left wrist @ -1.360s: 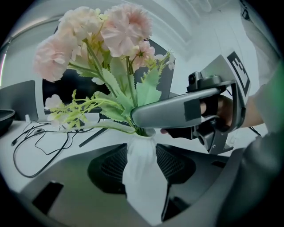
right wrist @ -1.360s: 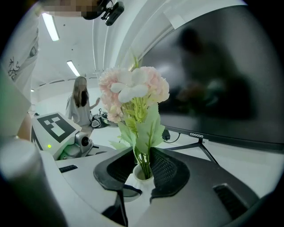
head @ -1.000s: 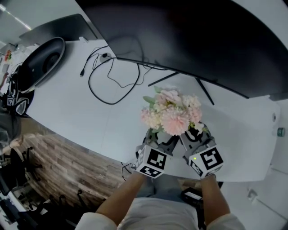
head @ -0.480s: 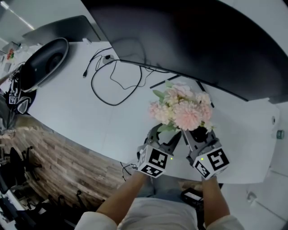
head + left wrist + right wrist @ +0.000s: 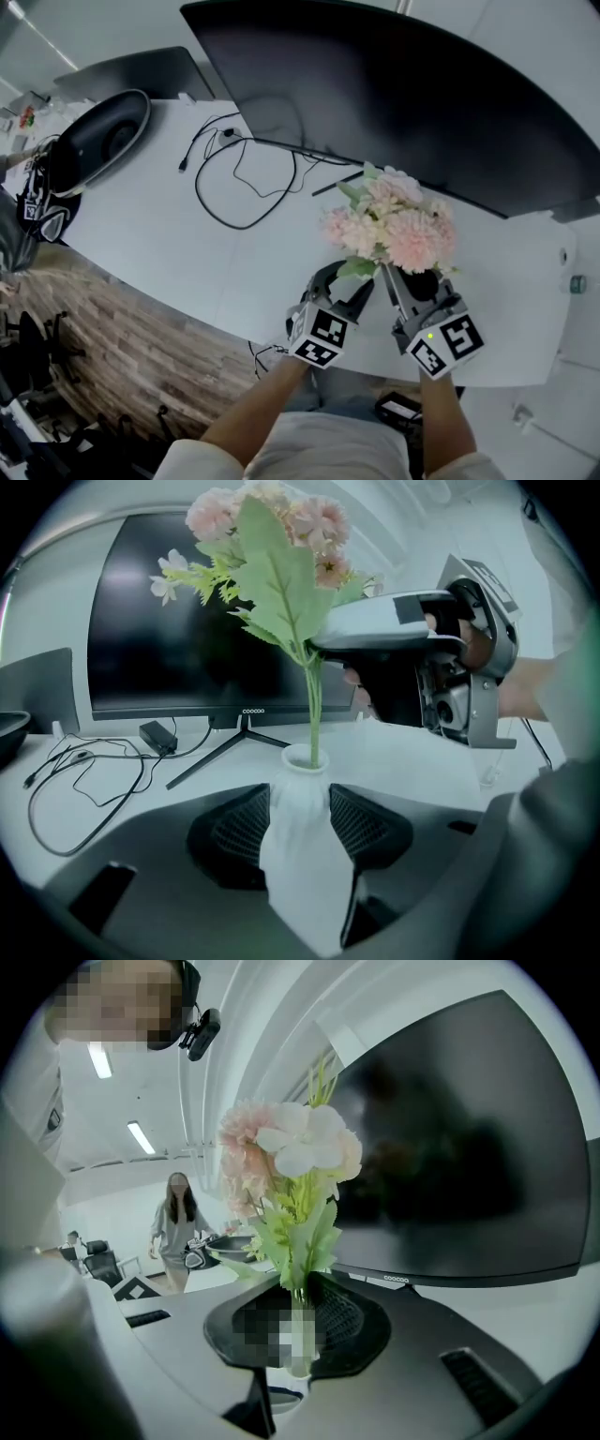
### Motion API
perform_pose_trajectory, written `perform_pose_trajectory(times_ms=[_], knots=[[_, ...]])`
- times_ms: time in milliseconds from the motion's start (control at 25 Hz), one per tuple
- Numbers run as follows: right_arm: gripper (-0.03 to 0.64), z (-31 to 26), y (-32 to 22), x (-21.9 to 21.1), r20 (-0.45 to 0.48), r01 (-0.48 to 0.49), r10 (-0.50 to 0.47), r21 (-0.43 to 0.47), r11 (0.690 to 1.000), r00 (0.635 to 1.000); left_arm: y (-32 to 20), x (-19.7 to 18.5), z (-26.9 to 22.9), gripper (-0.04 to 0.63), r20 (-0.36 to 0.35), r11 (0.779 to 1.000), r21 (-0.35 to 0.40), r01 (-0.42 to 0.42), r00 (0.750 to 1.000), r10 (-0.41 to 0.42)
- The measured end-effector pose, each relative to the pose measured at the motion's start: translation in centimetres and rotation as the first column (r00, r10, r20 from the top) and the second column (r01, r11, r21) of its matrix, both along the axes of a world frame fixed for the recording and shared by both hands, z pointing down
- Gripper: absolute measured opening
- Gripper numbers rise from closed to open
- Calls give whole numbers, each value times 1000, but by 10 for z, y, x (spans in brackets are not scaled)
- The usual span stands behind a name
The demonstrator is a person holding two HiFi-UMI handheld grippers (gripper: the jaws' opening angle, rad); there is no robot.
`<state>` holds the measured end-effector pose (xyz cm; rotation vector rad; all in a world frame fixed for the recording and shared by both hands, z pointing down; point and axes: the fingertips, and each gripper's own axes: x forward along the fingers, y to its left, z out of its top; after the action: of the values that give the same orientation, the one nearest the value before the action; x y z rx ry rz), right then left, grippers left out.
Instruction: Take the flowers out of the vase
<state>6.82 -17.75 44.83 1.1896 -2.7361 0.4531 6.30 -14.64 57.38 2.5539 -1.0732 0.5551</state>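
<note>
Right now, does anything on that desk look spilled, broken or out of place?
Nothing stands out. The white vase stands upright in the left tool, the flowers look intact with stems in its mouth, and only a loose cable sprawls across the table.

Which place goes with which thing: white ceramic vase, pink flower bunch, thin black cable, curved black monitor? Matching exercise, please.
1 white ceramic vase
2 pink flower bunch
3 thin black cable
4 curved black monitor

a looped on the white desk
b stem in the vase's mouth
c behind the flowers
d between the jaws of the left gripper

Pairs: 1-d, 2-b, 3-a, 4-c
</note>
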Motion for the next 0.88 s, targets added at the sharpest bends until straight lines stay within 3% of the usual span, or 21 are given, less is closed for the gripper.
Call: perform_pose_trajectory(times_ms=[880], knots=[[58,-64,5,29,56,-64,59,83,995,997,-5,2,8,204,10,1000,-9,-29,1000,29]])
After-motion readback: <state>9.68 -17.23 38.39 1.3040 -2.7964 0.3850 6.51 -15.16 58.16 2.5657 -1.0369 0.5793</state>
